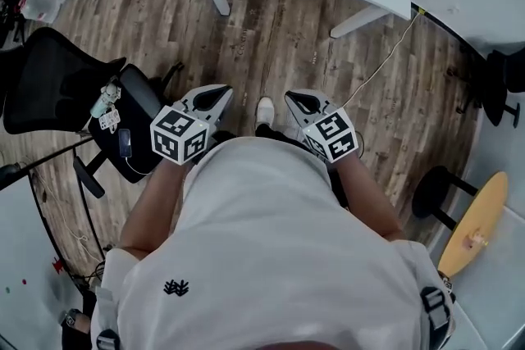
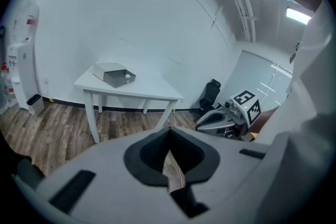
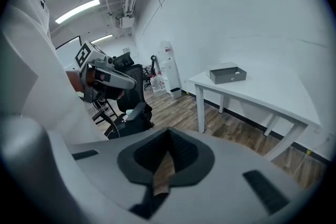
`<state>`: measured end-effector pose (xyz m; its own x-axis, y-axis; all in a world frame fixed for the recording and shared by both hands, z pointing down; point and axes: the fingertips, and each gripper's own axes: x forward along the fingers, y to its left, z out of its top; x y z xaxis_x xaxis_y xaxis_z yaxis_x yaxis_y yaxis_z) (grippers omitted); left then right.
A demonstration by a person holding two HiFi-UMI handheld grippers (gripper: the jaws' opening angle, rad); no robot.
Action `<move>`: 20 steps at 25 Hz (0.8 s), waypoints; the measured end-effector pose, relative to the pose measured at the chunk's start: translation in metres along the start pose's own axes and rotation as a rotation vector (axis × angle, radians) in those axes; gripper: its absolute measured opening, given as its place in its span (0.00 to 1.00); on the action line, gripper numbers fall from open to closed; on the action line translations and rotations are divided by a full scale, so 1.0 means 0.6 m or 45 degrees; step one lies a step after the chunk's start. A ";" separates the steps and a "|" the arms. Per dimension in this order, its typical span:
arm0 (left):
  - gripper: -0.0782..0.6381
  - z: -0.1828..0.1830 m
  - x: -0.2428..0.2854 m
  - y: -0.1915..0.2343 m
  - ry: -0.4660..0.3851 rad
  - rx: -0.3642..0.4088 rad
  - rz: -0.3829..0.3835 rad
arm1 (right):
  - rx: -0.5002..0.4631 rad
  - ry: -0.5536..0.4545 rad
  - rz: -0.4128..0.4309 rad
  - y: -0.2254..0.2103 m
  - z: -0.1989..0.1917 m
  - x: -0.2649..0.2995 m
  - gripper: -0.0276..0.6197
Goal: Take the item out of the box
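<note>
- Not started, in my judgement: the box (image 3: 227,74) sits on the white desk (image 3: 273,99) across the room, well apart from the person, and neither tool is near it.
- Left tool (image 2: 169,153): jaws pressed together with nothing between them; only the wood floor shows past the tips.
- Right tool (image 3: 167,159): jaws likewise fully closed, holding nothing.
- In the head view, both tools are held low in front of the person's body, pointing toward the desk.
- The box is open-topped. A pale speck (image 3: 237,73) shows inside it, too small to identify as the item.
- All of the task is left: approach the desk, open 1 tool, reach in, grip the item, lift it clear.
</note>
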<state>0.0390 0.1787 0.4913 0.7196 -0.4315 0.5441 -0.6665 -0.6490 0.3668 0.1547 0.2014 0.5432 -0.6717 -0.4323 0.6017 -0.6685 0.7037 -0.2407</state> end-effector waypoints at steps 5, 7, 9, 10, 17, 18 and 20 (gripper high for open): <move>0.12 0.032 0.023 0.031 -0.023 -0.062 0.028 | 0.037 0.010 0.039 -0.056 0.017 0.021 0.05; 0.12 0.046 0.032 0.044 -0.028 -0.068 0.029 | 0.037 0.017 0.040 -0.072 0.027 0.032 0.05; 0.12 0.061 0.046 0.058 -0.032 -0.059 0.025 | 0.034 0.019 0.034 -0.091 0.041 0.046 0.06; 0.12 0.068 0.053 0.065 -0.036 -0.055 0.018 | 0.036 0.018 0.029 -0.099 0.049 0.053 0.06; 0.12 0.133 0.083 0.141 -0.066 -0.019 -0.056 | 0.055 0.005 -0.038 -0.152 0.127 0.108 0.06; 0.12 0.143 0.086 0.153 -0.067 -0.010 -0.067 | 0.053 0.003 -0.051 -0.163 0.142 0.117 0.06; 0.12 0.164 0.091 0.179 -0.065 0.011 -0.085 | 0.050 -0.007 -0.075 -0.185 0.177 0.135 0.06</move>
<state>0.0260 0.0239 0.4862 0.7715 -0.4183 0.4793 -0.6152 -0.6826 0.3945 0.1406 0.0286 0.5376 -0.6325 -0.4752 0.6117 -0.7187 0.6546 -0.2346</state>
